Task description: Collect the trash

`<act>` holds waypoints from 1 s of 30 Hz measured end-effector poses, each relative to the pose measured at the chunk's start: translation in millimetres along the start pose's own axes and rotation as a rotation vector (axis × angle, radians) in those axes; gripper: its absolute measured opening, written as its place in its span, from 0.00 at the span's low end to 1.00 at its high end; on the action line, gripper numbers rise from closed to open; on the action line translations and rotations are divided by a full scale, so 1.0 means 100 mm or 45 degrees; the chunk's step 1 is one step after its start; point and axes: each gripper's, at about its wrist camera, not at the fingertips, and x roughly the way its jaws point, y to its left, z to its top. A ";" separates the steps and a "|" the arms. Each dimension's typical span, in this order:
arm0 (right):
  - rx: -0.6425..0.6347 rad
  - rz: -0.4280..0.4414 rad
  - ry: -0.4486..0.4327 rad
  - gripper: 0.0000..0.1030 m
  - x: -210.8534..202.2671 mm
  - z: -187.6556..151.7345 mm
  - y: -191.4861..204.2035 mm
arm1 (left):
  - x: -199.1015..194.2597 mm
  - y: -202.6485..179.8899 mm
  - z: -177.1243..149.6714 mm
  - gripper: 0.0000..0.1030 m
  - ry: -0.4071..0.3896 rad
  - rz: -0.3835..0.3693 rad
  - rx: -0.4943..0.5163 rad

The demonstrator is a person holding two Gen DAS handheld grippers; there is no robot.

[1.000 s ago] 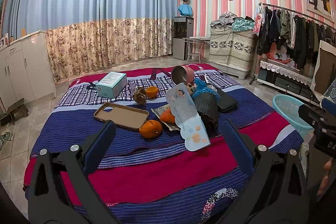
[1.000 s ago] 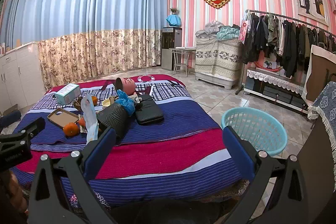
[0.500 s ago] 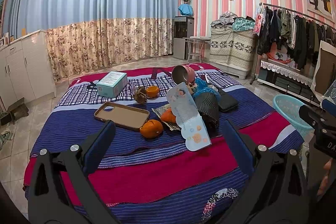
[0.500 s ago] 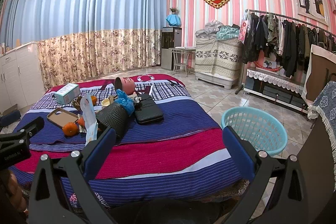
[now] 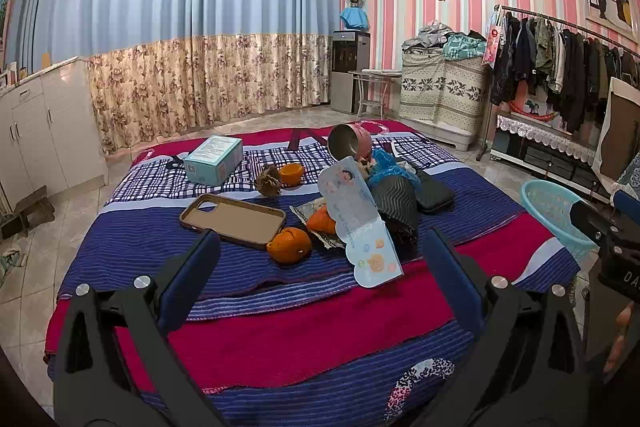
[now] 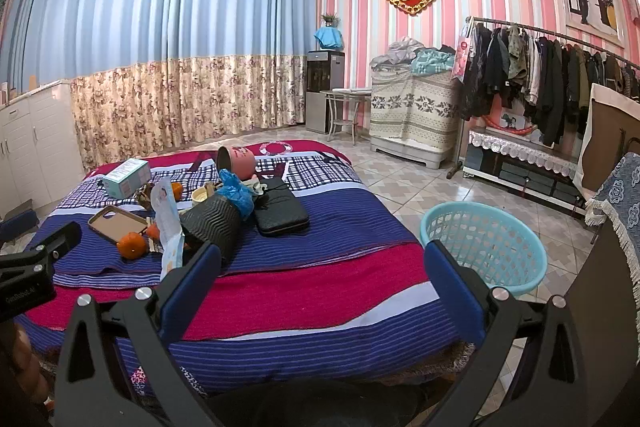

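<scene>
A bed (image 5: 280, 315) with a striped blue and red cover holds a heap of clutter. Orange peels (image 5: 289, 245), a brown crumpled wad (image 5: 269, 183), a pale blue wipes packet (image 5: 360, 227) and a blue plastic bag (image 5: 388, 169) lie there. My left gripper (image 5: 320, 267) is open and empty above the bed's near edge. My right gripper (image 6: 322, 273) is open and empty, also short of the heap (image 6: 208, 211). A light blue basket (image 6: 484, 243) stands on the floor right of the bed.
A phone case (image 5: 234, 215), a teal box (image 5: 214, 165), a pink pot (image 5: 352, 143), a black ribbed bag (image 5: 396, 205) and a black pouch (image 5: 434, 193) also lie on the bed. A clothes rack (image 6: 540, 67) and white cabinets (image 5: 44, 123) line the walls.
</scene>
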 end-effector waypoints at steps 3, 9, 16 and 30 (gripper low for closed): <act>-0.003 -0.001 -0.001 0.96 0.00 0.00 0.00 | 0.00 0.01 -0.03 0.95 -0.001 0.000 0.000; -0.004 -0.001 0.000 0.96 -0.01 0.00 -0.01 | 0.00 0.01 -0.03 0.95 0.001 0.001 -0.002; -0.002 -0.001 0.001 0.96 -0.01 0.01 -0.01 | 0.00 0.01 -0.04 0.95 0.001 0.001 -0.001; 0.020 -0.055 0.029 0.96 0.22 -0.04 -0.19 | 0.37 0.16 -0.12 0.95 0.089 0.039 -0.010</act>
